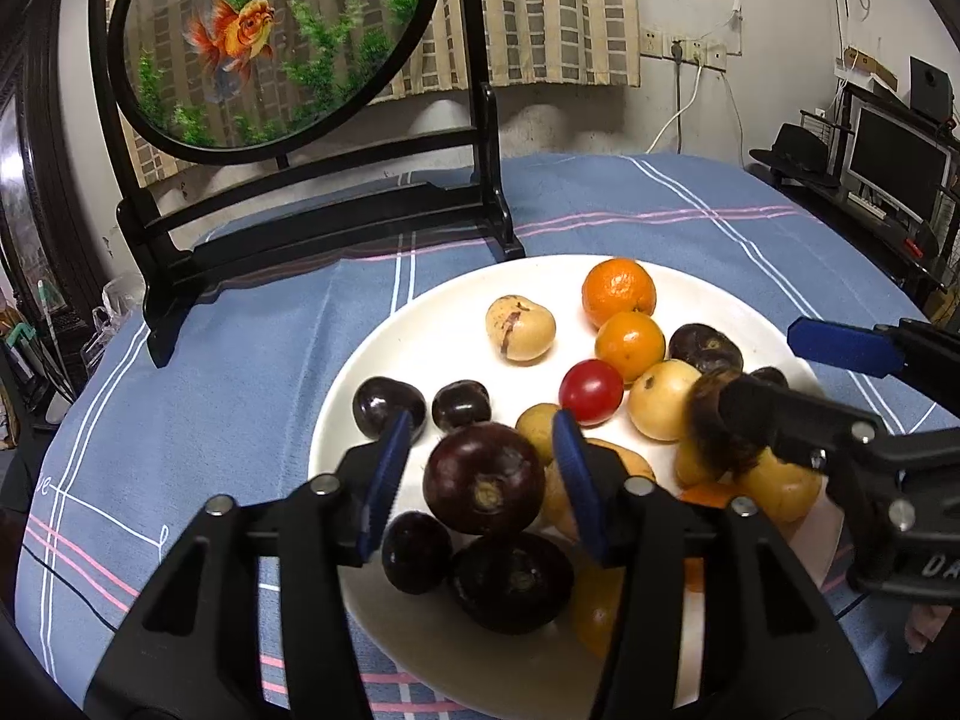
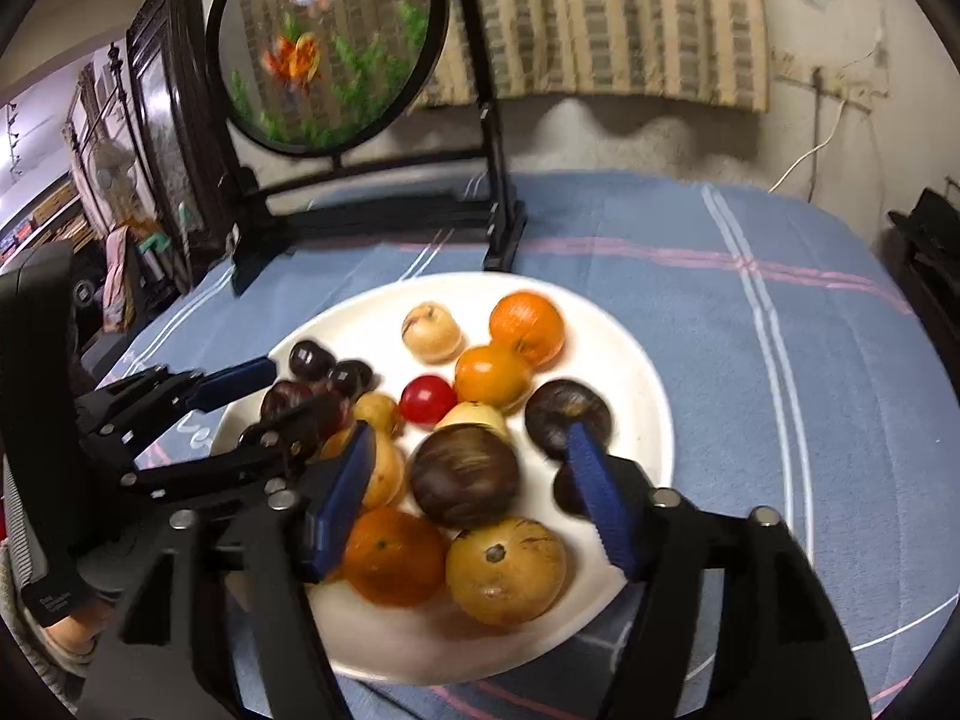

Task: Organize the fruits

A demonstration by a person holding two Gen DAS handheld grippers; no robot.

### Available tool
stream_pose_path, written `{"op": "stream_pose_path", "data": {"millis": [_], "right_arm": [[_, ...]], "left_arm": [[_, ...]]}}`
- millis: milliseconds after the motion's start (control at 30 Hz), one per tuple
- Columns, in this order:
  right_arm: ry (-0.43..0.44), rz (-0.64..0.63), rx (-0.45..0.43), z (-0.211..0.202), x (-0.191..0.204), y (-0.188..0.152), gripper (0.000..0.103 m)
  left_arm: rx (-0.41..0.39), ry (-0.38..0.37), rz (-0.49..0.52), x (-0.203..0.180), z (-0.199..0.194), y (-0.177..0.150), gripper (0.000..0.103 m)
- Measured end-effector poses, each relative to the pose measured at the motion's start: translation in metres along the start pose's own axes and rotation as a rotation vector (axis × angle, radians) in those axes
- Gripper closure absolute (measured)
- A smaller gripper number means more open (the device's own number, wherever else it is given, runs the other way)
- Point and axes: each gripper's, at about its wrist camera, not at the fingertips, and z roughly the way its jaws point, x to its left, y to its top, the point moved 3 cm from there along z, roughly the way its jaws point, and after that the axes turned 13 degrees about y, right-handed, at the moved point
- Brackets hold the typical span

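Observation:
A white plate [image 1: 360,372] on the blue cloth holds several fruits: oranges [image 1: 618,291], yellow fruits [image 1: 519,327], a red tomato [image 1: 591,390] and dark purple ones. My left gripper [image 1: 480,474] is open, with a large dark purple fruit [image 1: 483,477] lying between its blue pads; a gap shows on its left side. My right gripper [image 2: 471,486] is open around a brown round fruit [image 2: 465,477] resting on the plate [image 2: 648,396], clear of both pads. The grippers show in each other's views, the right gripper [image 1: 786,378] over the plate's right side and the left gripper [image 2: 270,405] over its left.
A black stand with a round goldfish picture [image 1: 270,42] rises just behind the plate. The blue checked tablecloth [image 1: 690,222] covers a round table. A curtain and wall sockets lie behind; a monitor and shelves [image 1: 894,162] stand at the right.

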Motion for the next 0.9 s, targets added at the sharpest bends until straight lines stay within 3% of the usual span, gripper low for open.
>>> {"op": "stream_pose_path", "data": {"millis": [467, 500, 533, 600, 667, 733, 800, 900], "right_arm": [[0.023, 0.002, -0.071, -0.035, 0.013, 0.009, 0.035], [0.027, 0.001, -0.082, -0.041, 0.016, 0.01, 0.035], [0.03, 0.001, -0.095, -0.047, 0.019, 0.01, 0.035], [0.038, -0.001, -0.132, -0.067, 0.028, 0.01, 0.035], [0.041, -0.005, -0.156, -0.081, 0.035, 0.009, 0.035], [0.036, -0.01, -0.179, -0.096, 0.043, 0.006, 0.031], [0.017, -0.013, -0.194, -0.109, 0.053, 0.001, 0.017], [0.008, -0.017, -0.218, -0.126, 0.066, -0.009, 0.007]], "left_arm": [[-0.051, 0.018, -0.026, 0.012, -0.024, 0.005, 0.034], [-0.059, 0.018, -0.042, 0.016, -0.03, 0.006, 0.032], [-0.064, 0.017, -0.054, 0.02, -0.035, 0.007, 0.02], [-0.082, 0.021, -0.088, 0.029, -0.05, 0.008, 0.008], [-0.098, 0.019, -0.111, 0.037, -0.068, 0.008, 0.007], [-0.1, 0.015, -0.12, 0.042, -0.083, 0.002, 0.004], [-0.109, 0.021, -0.133, 0.047, -0.099, -0.01, 0.003], [-0.085, 0.014, -0.146, 0.05, -0.112, -0.027, 0.002]]}}
